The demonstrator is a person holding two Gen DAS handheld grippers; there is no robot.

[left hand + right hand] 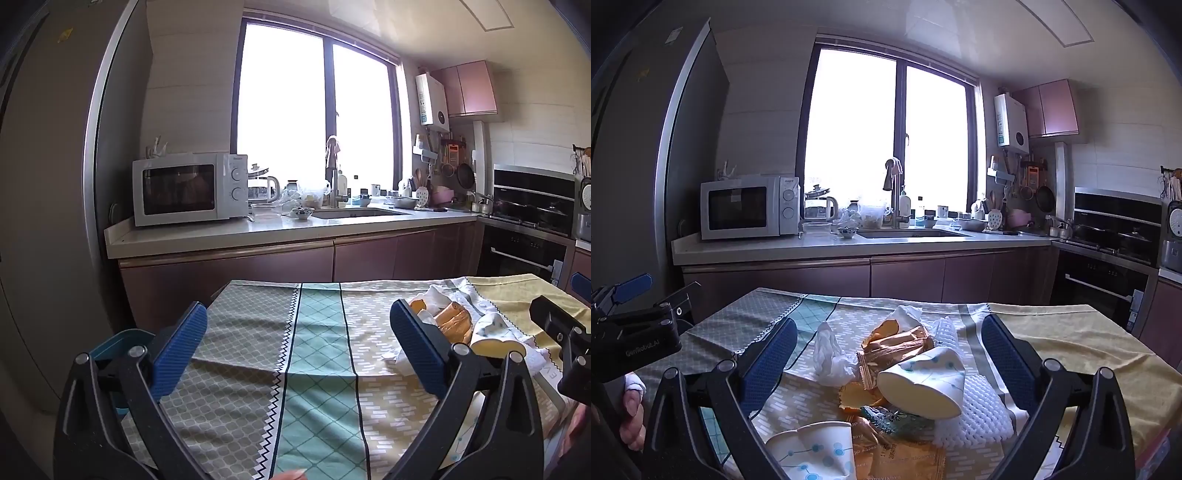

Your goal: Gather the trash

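Right wrist view showed both the right gripper [888,356] and left gripper [295,349] spread wide, empty, above the trash pile [886,373].

Bright window [317,122] glared at frame centre, white microwave [190,188] stood left on pale counter [258,230], oven [524,236] sat right, pink cabinets [469,88] hung upper right.

Both grippers hover just above the patterned tablecloth [317,350], side by side. The left gripper [297,350] stands with its blue-padded jaws spread wide, nothing between them. The right gripper [888,360] is equally wide apart, touching nothing. A hand [631,417] grips the left gripper's handle from below.
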